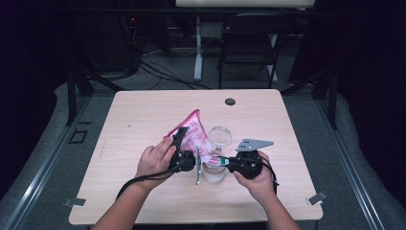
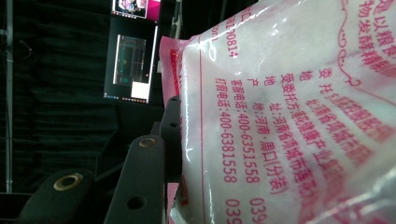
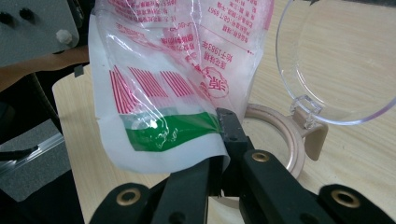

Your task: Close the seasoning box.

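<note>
Bag (image 1: 194, 134) of white granules, clear plastic printed in pink, held up off the worktop (image 1: 143, 115) near its middle, tilted over a clear jar (image 1: 214, 167). Gripped at both ends: left gripper (image 1: 181, 136) clamped on the pink sealed edge (image 2: 169, 70) at the upper side, black jaws pressed flat against the film in the left gripper view; right gripper (image 1: 224, 163) clamped shut on the lower corner, jaws pinching the white and green printed strip (image 3: 168, 133) in the right gripper view. Sagging between the two grips, contents bulging toward the upper end. Just beneath the lower corner, the jar's beige rim (image 3: 285, 135), open, with its clear round lid (image 3: 336, 60) flipped up and back on a hinge at the far side. Resting on the light wood worktop, right beside the right hand (image 1: 261, 184). Farther back on the worktop, a small dark round cap (image 1: 230, 101), well apart from the bag.
</note>
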A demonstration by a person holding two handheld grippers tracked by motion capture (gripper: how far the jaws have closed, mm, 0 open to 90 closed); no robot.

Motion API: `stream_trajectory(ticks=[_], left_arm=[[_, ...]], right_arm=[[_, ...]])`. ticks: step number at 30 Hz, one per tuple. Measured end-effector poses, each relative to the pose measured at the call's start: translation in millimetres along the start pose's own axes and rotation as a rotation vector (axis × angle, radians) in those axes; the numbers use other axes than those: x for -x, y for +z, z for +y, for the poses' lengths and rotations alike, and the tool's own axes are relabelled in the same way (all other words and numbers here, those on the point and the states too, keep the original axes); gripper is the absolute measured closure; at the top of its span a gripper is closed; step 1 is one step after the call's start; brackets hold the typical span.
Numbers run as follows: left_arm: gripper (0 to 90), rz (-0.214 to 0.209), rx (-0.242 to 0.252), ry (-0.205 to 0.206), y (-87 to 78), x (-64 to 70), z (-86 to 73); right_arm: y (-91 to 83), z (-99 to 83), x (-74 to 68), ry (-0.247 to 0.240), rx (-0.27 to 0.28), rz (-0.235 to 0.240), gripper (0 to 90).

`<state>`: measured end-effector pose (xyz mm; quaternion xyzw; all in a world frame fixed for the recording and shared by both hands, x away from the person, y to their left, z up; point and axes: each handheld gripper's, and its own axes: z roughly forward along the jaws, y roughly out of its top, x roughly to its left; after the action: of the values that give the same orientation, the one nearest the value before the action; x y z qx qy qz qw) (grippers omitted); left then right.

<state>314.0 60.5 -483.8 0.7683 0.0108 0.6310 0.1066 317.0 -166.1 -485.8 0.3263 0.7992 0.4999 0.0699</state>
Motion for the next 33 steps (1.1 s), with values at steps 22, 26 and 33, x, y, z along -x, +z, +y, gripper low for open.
stream_trajectory(ticks=[22, 26, 33], left_arm=[[66.8, -0.004, -0.005, 0.009, -3.5, 4.8, -8.6], [66.8, 0.001, -0.003, 0.011, -4.4, 4.7, -9.5], [66.8, 0.002, -0.004, 0.014, -5.2, 4.3, -10.0]], right_arm=[[7.9, -2.3, -3.2, -0.006, -0.015, 0.015, 90.0], [8.7, -2.5, -4.0, -0.005, -0.017, 0.018, 90.0], [9.2, -2.6, -4.4, -0.005, -0.017, 0.02, 90.0]])
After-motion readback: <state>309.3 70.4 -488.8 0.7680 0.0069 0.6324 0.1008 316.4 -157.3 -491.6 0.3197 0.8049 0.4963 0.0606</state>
